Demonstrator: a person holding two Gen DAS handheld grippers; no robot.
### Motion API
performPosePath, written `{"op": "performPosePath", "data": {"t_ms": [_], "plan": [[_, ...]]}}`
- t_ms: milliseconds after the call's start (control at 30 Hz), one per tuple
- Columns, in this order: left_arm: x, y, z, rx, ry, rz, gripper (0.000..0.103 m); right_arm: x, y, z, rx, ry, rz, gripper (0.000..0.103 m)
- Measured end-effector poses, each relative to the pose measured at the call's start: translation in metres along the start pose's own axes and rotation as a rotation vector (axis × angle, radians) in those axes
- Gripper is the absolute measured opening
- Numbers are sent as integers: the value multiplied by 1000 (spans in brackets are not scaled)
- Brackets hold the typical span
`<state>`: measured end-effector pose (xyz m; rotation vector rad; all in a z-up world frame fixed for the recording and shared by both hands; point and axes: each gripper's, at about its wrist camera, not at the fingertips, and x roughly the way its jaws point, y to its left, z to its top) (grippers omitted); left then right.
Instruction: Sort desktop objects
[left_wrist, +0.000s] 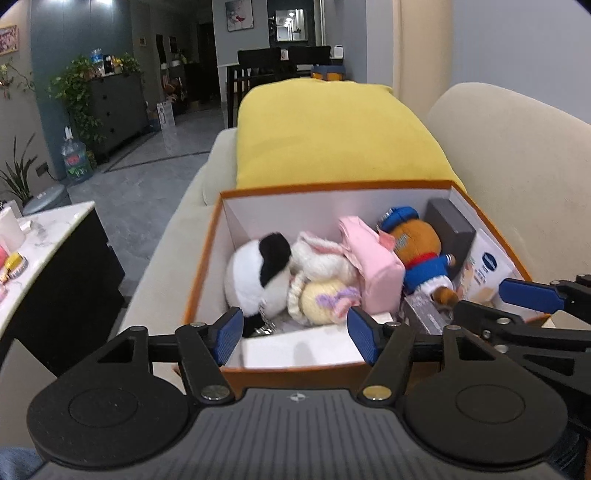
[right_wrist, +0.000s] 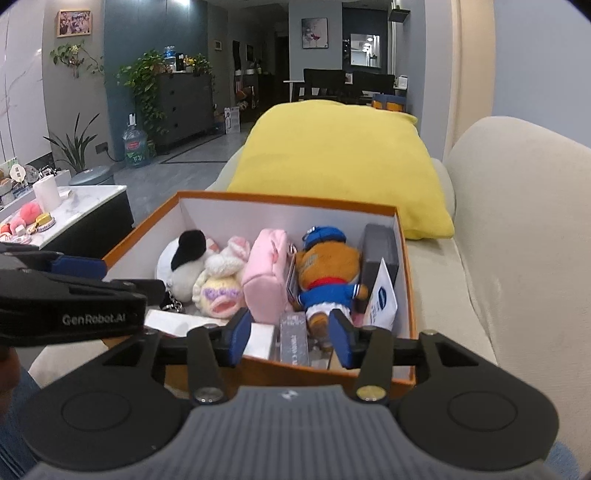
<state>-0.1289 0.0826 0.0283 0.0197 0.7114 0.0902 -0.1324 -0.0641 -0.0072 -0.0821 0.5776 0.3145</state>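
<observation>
An orange box (left_wrist: 207, 251) (right_wrist: 402, 258) with a white inside sits on a beige sofa. It holds a black-and-white panda plush (left_wrist: 258, 273) (right_wrist: 184, 258), a white bunny plush (left_wrist: 321, 254), a yellow knitted toy (left_wrist: 325, 299) (right_wrist: 221, 295), a pink pouch (left_wrist: 373, 266) (right_wrist: 266, 273), a brown bear in blue clothes (left_wrist: 417, 251) (right_wrist: 328, 273), a dark grey box (left_wrist: 450, 225) (right_wrist: 380, 247) and a white packet (right_wrist: 384, 299). My left gripper (left_wrist: 295, 334) is open and empty over the box's near left edge. My right gripper (right_wrist: 291, 334) is open and empty over the near right part.
A yellow cushion (left_wrist: 332, 136) (right_wrist: 340, 162) lies behind the box. The sofa back (right_wrist: 517, 221) rises on the right. A marble-topped table (right_wrist: 81, 206) with small items and a paper roll (right_wrist: 46, 197) stands at left.
</observation>
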Motion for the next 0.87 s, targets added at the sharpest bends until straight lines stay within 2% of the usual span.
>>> {"op": "performPosePath", "data": {"t_ms": [200, 767, 867], "plan": [[3, -4, -11, -18, 35, -3, 74, 6, -4, -8, 20, 19, 5, 51], [6, -5, -15, -43, 47, -33, 75, 12, -7, -9, 36, 34, 1, 58], [6, -5, -15, -43, 49, -30, 78, 12, -7, -9, 34, 33, -1, 59]]}}
